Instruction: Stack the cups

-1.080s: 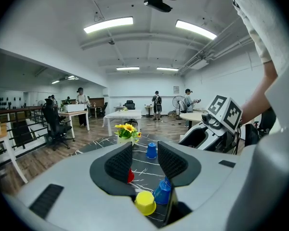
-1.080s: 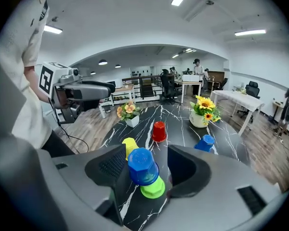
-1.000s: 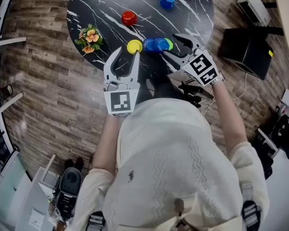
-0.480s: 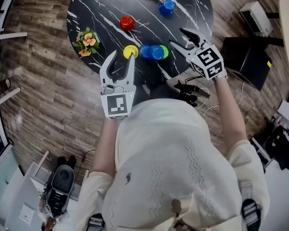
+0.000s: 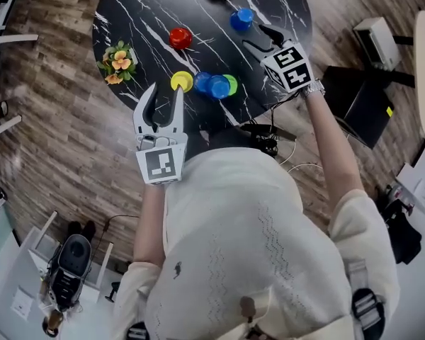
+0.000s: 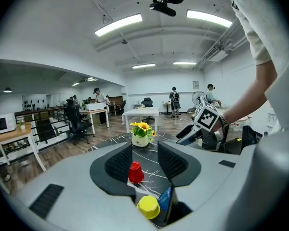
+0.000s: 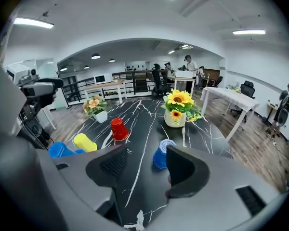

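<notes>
Right gripper (image 5: pixel 255 37), jaws just narrowed a hair yet wide and empty, faces the blue cup (image 5: pixel 241 18); left gripper (image 5: pixel 164 91) gapes empty too.

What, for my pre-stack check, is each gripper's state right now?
Left gripper: open, empty.
Right gripper: open, empty; jaws have just been closing slightly.

I list table (image 5: pixel 142 13) — glossy black marble look; red cup (image 5: pixel 180 37), yellow cup (image 5: pixel 182 81) — smooth plastic; floor (image 5: pixel 57 119), matt wood planks.
</notes>
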Demonstrator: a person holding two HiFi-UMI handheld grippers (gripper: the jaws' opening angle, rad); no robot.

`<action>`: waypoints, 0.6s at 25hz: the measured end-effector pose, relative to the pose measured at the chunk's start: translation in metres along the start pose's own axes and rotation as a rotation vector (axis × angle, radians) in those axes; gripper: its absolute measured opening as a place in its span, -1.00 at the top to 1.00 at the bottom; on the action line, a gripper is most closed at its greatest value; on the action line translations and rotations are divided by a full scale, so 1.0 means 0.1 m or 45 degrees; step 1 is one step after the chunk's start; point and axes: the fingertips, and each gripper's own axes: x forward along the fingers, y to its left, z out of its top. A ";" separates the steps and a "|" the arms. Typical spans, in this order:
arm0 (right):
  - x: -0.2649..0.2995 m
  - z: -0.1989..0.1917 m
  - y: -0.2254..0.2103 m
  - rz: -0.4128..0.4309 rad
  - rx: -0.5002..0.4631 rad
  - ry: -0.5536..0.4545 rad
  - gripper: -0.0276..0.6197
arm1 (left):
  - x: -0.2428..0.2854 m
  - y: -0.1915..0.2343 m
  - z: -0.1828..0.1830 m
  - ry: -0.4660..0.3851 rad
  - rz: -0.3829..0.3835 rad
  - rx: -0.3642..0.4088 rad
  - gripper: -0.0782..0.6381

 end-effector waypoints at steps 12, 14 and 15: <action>0.50 -0.08 -0.30 0.007 -0.041 0.059 0.09 | 0.06 0.01 -0.05 0.035 0.073 -0.013 0.30; 0.57 -0.12 -0.37 -0.005 -0.013 0.066 0.09 | 0.06 0.01 -0.09 0.044 0.082 -0.013 0.30; 0.61 -0.14 -0.41 -0.010 0.007 0.071 0.09 | 0.06 0.01 -0.11 0.048 0.087 -0.012 0.30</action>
